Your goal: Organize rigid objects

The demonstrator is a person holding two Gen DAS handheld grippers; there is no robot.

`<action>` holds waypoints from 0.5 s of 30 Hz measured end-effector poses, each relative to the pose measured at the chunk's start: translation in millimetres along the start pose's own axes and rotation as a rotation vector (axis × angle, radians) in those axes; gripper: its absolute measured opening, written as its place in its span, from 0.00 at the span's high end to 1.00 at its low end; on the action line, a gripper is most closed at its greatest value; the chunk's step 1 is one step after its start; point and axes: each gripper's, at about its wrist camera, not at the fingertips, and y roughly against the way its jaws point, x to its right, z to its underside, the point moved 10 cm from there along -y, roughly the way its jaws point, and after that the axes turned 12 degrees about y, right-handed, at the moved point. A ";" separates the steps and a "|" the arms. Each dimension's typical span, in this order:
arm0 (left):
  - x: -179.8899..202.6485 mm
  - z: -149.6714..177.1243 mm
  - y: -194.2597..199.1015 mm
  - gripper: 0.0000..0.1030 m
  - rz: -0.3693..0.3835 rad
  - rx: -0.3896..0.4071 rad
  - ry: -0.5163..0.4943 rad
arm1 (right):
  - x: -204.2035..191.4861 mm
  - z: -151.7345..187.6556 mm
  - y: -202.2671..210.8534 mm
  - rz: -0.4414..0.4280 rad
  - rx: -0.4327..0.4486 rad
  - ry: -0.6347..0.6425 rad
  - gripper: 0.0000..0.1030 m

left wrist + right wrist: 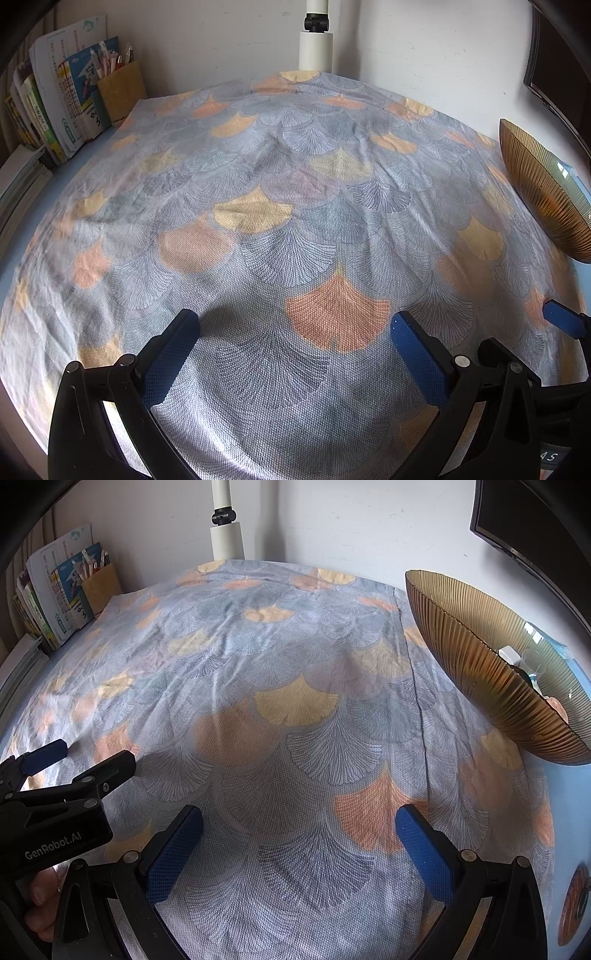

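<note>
Both grippers hang low over the counter, side by side, with nothing between their fingers. On the left gripper [295,332] the blue-padded fingers are spread wide apart, and on the right gripper [299,830] they stand spread just as wide. Seen from the right wrist camera, the left gripper's black body carries the white lettering "GenRobot.AI", and part of a hand [42,904] shows beneath it.

A cloth [280,236] printed with grey, yellow and orange fan-shaped leaves covers most of the counter; a bare pale blue strip of the counter [88,142] shows along the left edge.

An amber ribbed glass bowl [491,672] stands at the right edge of the cloth, well ahead of the right gripper. Inside it lie a few small things, among them something white and something clear, too small to tell apart.

At the far left corner, books [62,96] lean against the wall; their covers bear printed writing too blurred to read. Just beside them stands a brown pen holder [122,92] with pens. A white pole [316,40] rises at the back, and a dark screen [524,520] hangs at upper right.
</note>
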 end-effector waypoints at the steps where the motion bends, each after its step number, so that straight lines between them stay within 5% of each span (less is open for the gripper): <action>1: -0.1 0.0 0.0 0.00 0.000 0.000 0.000 | 0.0 -0.1 0.0 0.000 0.000 0.000 0.00; 15: 0.3 0.0 0.8 0.00 -0.002 0.001 0.000 | -0.2 0.0 -0.1 -0.001 0.000 0.001 0.00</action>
